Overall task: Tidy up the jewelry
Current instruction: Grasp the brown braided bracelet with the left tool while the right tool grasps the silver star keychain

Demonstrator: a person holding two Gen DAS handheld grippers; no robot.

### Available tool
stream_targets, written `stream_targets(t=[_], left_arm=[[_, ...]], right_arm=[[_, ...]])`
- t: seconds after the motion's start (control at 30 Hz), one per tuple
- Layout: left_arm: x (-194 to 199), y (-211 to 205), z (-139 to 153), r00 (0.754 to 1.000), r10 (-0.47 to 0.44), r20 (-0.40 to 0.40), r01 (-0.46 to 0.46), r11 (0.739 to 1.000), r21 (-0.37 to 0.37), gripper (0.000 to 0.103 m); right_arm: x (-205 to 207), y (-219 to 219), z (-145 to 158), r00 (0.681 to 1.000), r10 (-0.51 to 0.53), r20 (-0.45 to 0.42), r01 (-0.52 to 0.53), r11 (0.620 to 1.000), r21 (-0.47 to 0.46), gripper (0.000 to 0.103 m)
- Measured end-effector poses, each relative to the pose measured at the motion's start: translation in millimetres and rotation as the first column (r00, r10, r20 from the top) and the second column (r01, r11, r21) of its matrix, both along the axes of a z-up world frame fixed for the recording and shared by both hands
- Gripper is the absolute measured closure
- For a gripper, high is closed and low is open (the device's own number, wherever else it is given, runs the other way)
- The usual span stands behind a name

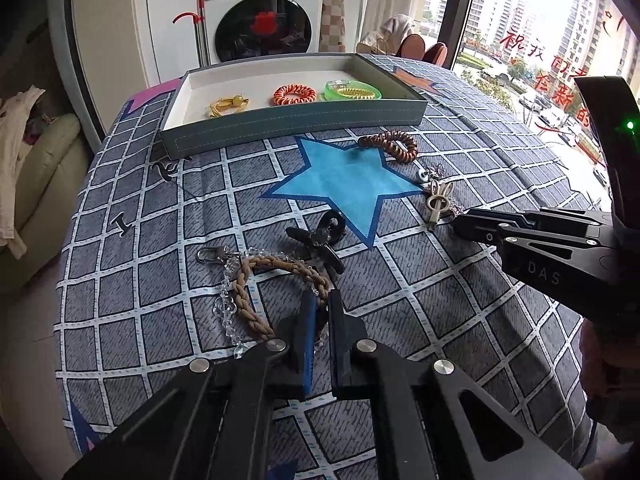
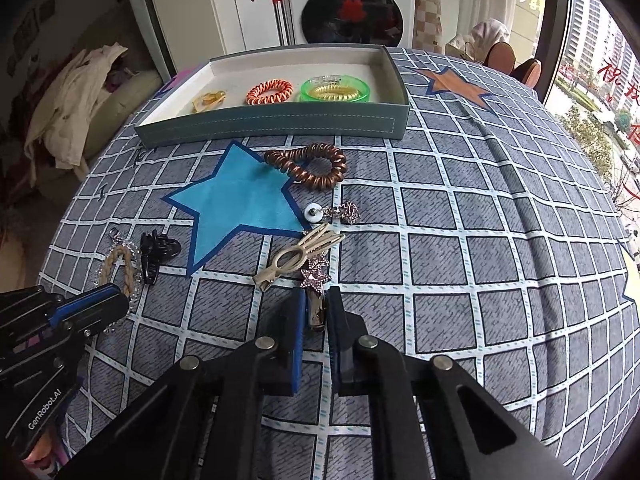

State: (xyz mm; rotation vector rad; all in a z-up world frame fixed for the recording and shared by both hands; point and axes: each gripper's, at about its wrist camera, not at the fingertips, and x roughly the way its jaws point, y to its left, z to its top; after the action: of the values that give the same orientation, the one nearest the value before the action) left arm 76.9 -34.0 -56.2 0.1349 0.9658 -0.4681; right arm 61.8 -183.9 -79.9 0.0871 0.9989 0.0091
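Left tool point(image 1: 320, 300) clamped on braided bracelet point(image 1: 256, 300); right tool point(image 2: 314, 304) clamped on star hair clip point(image 2: 314, 280); I'd lift both slow, straight up, w/o snagging bead chain point(image 1: 226, 312), then to tray point(image 1: 296, 116).

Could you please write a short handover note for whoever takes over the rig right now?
Left gripper: shut on the braided tan bracelet, which is tangled with a clear bead chain.
Right gripper: shut on the star hair clip.
Done: yellow tie, orange coil tie and green bangle lie in the tray.
Left on the bedspread: brown coil tie, beige clip, black claw clip, white-bead charm, plus the two gripped pieces.
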Motion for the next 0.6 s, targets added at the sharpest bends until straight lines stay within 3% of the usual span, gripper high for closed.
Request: stream_targets(t=[0.6], left_arm=[[-5.4,23.2,39.3,0.999,0.032,0.041,-0.027,0.994,-0.108,0.078]], right_arm=[[-24.3,-19.4,36.7,0.997,-0.005,0.071,-0.004,0.992,0.124,0.092]])
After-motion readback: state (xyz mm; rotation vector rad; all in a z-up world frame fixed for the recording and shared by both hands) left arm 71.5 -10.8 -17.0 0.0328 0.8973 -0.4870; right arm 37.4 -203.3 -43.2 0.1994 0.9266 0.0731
